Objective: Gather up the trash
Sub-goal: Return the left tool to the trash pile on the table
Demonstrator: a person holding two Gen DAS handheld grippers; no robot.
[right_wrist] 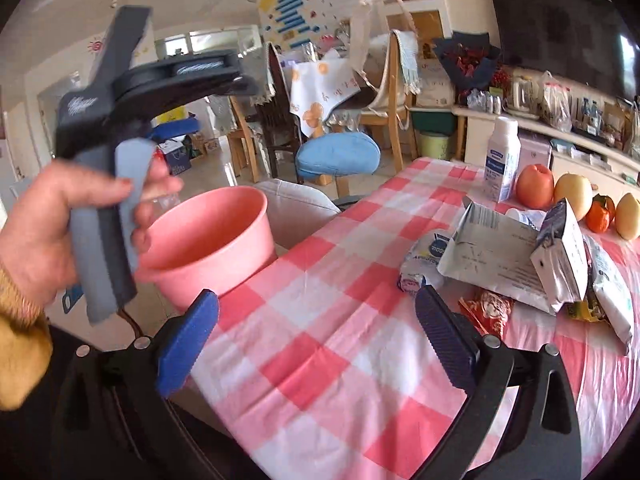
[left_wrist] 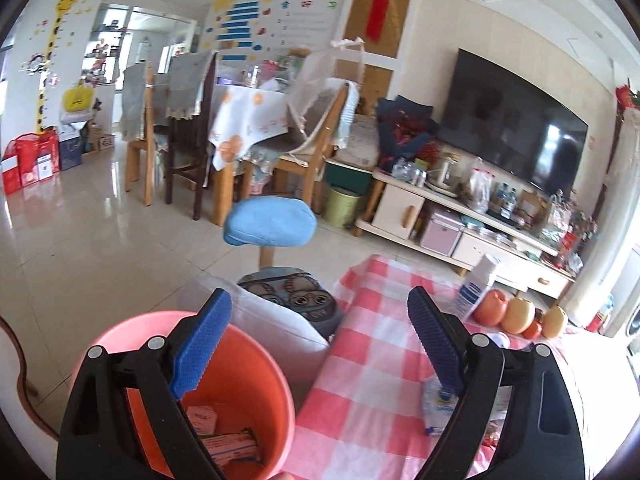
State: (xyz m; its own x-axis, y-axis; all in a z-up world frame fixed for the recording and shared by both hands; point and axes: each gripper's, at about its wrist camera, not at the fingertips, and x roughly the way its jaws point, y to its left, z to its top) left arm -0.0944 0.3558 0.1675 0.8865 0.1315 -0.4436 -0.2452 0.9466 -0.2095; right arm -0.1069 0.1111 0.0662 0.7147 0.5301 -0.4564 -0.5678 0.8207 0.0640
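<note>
Big checked table (right_wrist: pixel 328 320) fills the right of the room, and hard against its left edge sits the pink bin (right_wrist: pixel 212 240), mouth up, a few cartons already lying in the bottom of it. Over that bin hangs the left gripper (left_wrist: pixel 320 344), jaws spread wide, nothing between them, one blue pad above the bin's mouth and the other out over the cloth. The right gripper (right_wrist: pixel 316 344) is low over the near part of the table, jaws also wide apart and empty.

Now the trash: a heap on the right side of the table, a flattened grey carton (right_wrist: pixel 496 256) on top, a small milk box (right_wrist: pixel 564 256) leaning against it, a crumpled blue-and-white wrapper (right_wrist: pixel 424 260) at the near left, a red packet (right_wrist: pixel 486 312) at the front. The bottle (right_wrist: pixel 500 160) and the fruit (right_wrist: pixel 534 186) beyond look like keepers.

Here's what matters: the heap lies ahead and to the right of the right gripper, close by its right finger, while the left one is well apart, across the cloth. The carton's long side runs left to right, so I'd say the right hand is the one to go.
</note>
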